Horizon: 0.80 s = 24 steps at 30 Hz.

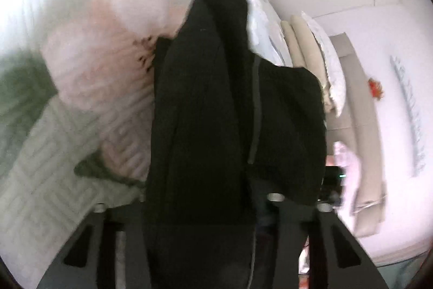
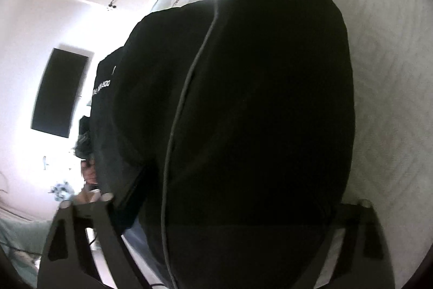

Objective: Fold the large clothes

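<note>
Left claw [image 1: 211,197] and right claw [image 2: 216,203] each clamped on bunched black garment [image 2: 243,99], raised above quilted bed [image 2: 392,72] for hanging straight before folding.

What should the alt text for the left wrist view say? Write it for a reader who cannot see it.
A bulky black fabric garment hangs bunched between the fingers of the left gripper, filling the middle of the blurred view. Behind it lie a pale pink knitted garment and a white quilted bedcover.
</note>
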Available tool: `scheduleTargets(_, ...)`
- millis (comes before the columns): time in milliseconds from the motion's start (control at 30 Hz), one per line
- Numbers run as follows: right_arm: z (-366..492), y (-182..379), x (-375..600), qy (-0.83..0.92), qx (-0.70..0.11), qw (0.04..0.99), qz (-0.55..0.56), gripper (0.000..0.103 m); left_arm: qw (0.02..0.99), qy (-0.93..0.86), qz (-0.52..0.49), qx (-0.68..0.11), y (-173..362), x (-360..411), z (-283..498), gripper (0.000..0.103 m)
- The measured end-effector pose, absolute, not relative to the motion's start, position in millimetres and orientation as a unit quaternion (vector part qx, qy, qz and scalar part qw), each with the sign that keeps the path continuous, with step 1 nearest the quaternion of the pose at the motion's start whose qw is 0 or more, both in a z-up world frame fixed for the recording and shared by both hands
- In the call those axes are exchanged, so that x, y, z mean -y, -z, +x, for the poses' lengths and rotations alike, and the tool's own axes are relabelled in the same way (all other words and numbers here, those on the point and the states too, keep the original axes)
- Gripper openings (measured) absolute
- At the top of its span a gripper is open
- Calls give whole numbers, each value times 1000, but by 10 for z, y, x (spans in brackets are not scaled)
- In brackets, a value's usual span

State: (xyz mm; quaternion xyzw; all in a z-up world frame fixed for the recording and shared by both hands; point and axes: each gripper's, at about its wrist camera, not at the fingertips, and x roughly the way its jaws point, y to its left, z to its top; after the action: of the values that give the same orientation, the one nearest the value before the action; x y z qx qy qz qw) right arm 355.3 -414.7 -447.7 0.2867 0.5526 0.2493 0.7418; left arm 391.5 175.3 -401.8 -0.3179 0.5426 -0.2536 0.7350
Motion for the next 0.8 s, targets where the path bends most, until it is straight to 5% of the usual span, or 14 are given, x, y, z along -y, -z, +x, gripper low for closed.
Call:
scheduleTargets(100,3438,4203,4097,-242,-541,763,259,50,759,252,-317,-511,3670,-1729,3699,26)
scheduleTargets(200,3272,3850,3973,-249,-527,780,228,44,777,258,-311,-482,3232,-1683,3401,23)
scheduleTargets(567,2310,2788,2985,-336,-489,788,167,42,837,192,-286,-426,1943,-2595,1870,23)
scheduleTargets(800,2086,2653,2737,-360,-505,765,174,42,846,129,-293,-427,1833,-3437,1199,23)
